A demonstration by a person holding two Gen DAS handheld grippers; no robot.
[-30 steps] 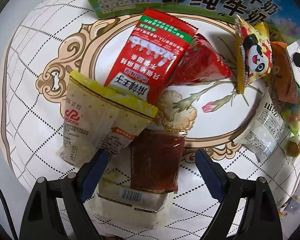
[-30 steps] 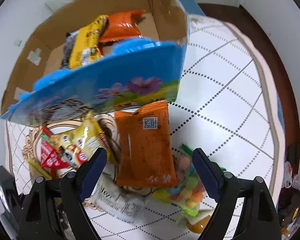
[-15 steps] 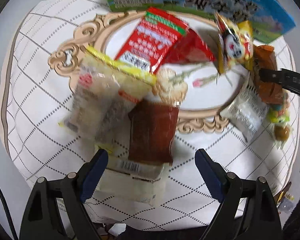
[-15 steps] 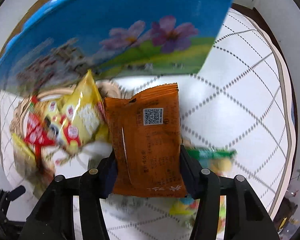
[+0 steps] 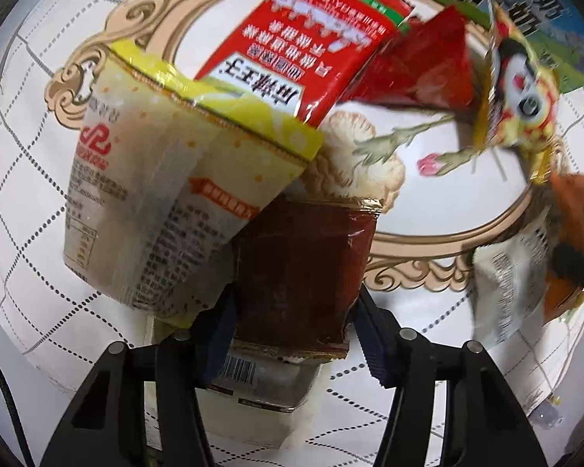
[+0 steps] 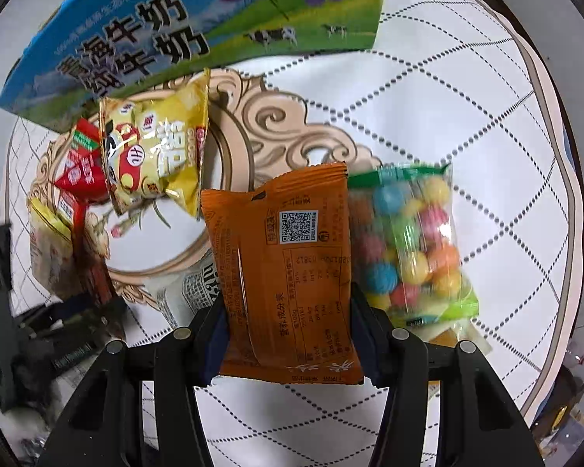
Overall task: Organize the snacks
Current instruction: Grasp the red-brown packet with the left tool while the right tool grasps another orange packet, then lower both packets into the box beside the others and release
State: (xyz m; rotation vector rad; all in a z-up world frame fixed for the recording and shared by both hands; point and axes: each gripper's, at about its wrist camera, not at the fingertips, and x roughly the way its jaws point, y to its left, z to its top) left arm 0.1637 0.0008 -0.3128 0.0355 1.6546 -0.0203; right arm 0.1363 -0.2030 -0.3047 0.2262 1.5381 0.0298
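Large black characters "牛奶" are printed on the blue carton (image 6: 198,19). A QR code and the heading "营养成分表" are carried by the orange packet (image 6: 288,272). A barcode is shown on the clear packet (image 5: 253,381).

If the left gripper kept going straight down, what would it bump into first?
The left gripper already pinches the dark red packet, its jaws having just closed on it. Straight on, it would press that packet onto the clear pack beneath, then probably the table. Depth is unclear.
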